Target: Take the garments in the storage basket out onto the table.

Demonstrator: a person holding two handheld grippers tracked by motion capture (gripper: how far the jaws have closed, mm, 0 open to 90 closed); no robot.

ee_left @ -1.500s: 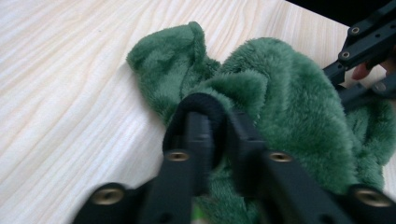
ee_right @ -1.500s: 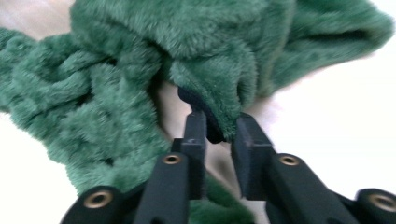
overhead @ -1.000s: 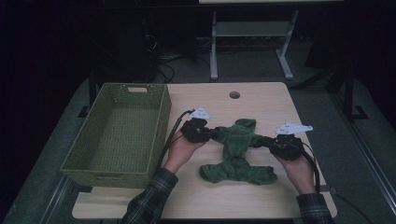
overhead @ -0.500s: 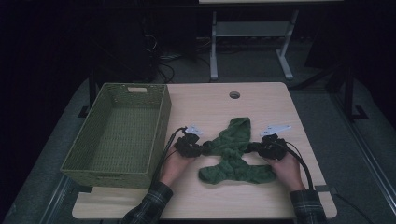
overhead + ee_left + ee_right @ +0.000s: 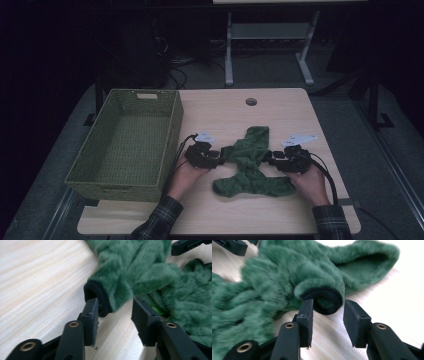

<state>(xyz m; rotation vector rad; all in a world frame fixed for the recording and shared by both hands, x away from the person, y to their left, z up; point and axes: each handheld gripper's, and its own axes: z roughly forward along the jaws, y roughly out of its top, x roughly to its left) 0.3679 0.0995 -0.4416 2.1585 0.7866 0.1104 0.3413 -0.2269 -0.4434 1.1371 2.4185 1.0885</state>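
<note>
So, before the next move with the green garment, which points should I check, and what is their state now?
1. Left gripper released: ok, its jaws have just been opening and the black cuff sits loose at one finger.
2. Right gripper released: ok, just opened too, with a gap beside the sleeve end.
3. Green garment lies on the table: ok, though bunched, not flat.
4. Basket free to receive it: ok, nothing inside.
5. Cables clear of the fabric: cannot tell.
</note>
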